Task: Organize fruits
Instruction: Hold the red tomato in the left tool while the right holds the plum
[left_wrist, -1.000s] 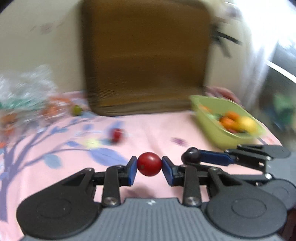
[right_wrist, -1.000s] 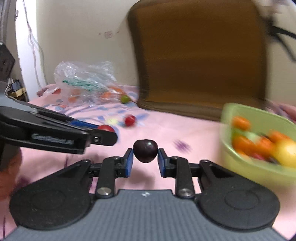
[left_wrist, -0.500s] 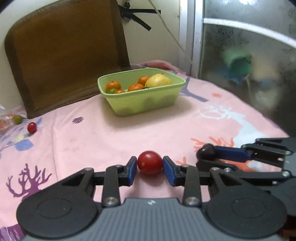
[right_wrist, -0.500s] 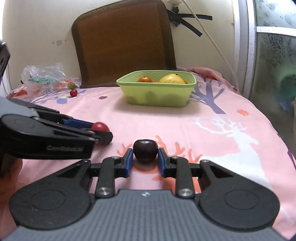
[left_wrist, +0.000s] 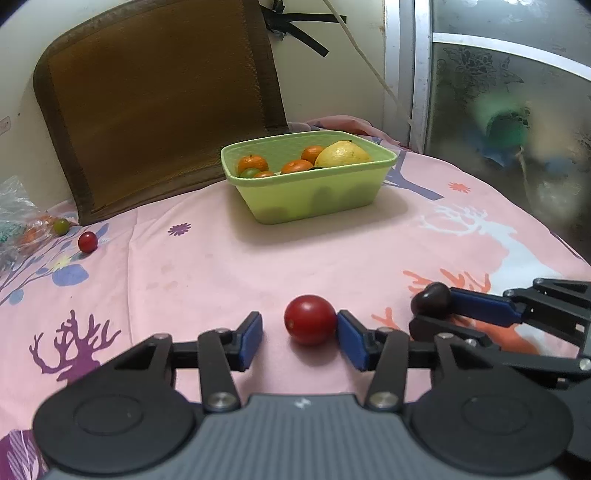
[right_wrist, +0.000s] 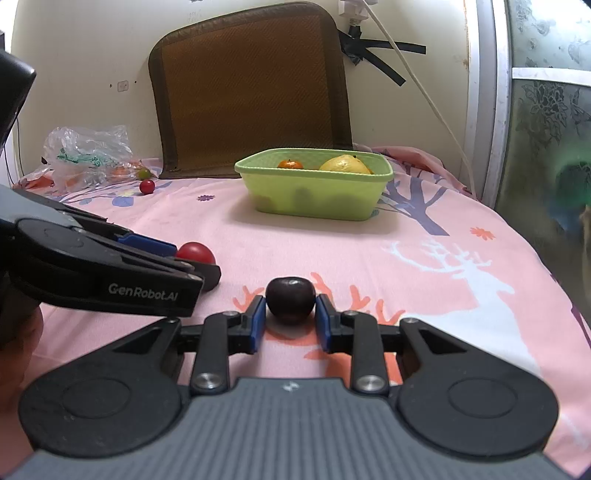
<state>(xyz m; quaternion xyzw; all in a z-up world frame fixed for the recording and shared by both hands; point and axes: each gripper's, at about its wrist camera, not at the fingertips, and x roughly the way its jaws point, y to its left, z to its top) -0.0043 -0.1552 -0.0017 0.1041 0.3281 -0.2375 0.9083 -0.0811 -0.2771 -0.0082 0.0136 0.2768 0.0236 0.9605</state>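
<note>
Nearest in the left wrist view, the left gripper (left_wrist: 299, 334) is seen with its blue pads spread apart; a red tomato (left_wrist: 310, 319) lies between them on the pink printed cloth (left_wrist: 229, 266), touching the right-hand pad while a clear gap is left to the other, so the tomato is released rather than gripped; just to the right of it, the right gripper (left_wrist: 430, 308) is seen from the side with a dark cherry (left_wrist: 430, 297) at its tips. In the right wrist view, the right gripper (right_wrist: 290, 319) is closed around that dark cherry (right_wrist: 290, 300), both blue pads being pressed against its sides just above the cloth (right_wrist: 369, 251); the left gripper (right_wrist: 195, 264) is seen at the left with the red tomato (right_wrist: 195, 252) at its tips. Farther back, near the middle of the cloth, a green basket (left_wrist: 314, 195) is placed, in which small oranges (left_wrist: 252, 163) and a yellow pear (left_wrist: 341, 155) are held; well apart to the left, a small red fruit (left_wrist: 88, 242) and a greenish one (left_wrist: 61, 226) are found beside a crumpled plastic bag (right_wrist: 86, 157); behind everything, a brown mat (right_wrist: 251, 92) is leaned upright against the wall.
</note>
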